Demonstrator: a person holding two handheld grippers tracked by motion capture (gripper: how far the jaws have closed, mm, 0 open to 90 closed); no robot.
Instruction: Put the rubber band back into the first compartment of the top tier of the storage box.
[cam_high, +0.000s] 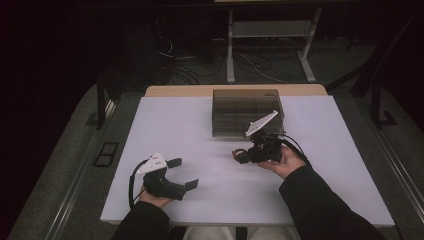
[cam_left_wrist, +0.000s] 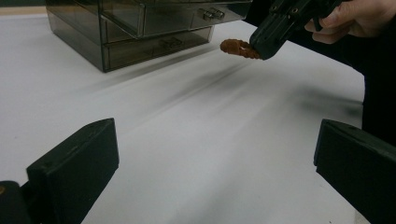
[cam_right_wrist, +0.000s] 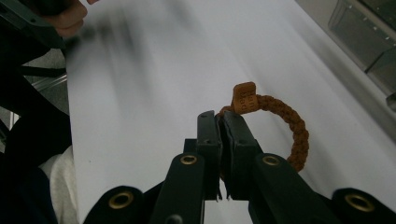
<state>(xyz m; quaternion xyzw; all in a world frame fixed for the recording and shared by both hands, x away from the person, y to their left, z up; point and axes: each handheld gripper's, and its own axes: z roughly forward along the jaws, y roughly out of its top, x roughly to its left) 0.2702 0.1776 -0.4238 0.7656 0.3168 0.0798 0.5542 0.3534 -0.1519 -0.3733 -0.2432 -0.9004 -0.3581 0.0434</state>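
High view: right gripper (cam_high: 246, 155) held above the white worktop (cam_high: 200, 150), in front of the smoked drawer box (cam_high: 247, 112); left gripper (cam_high: 186, 173) with jaws spread.
Left gripper view: own jaws wide apart, nothing between; brown braided bracelet (cam_left_wrist: 239, 48) far ahead, pinched by the other jaws.
Right gripper view: jaws pressed together on the bracelet (cam_right_wrist: 292, 126), loop curving right of them.
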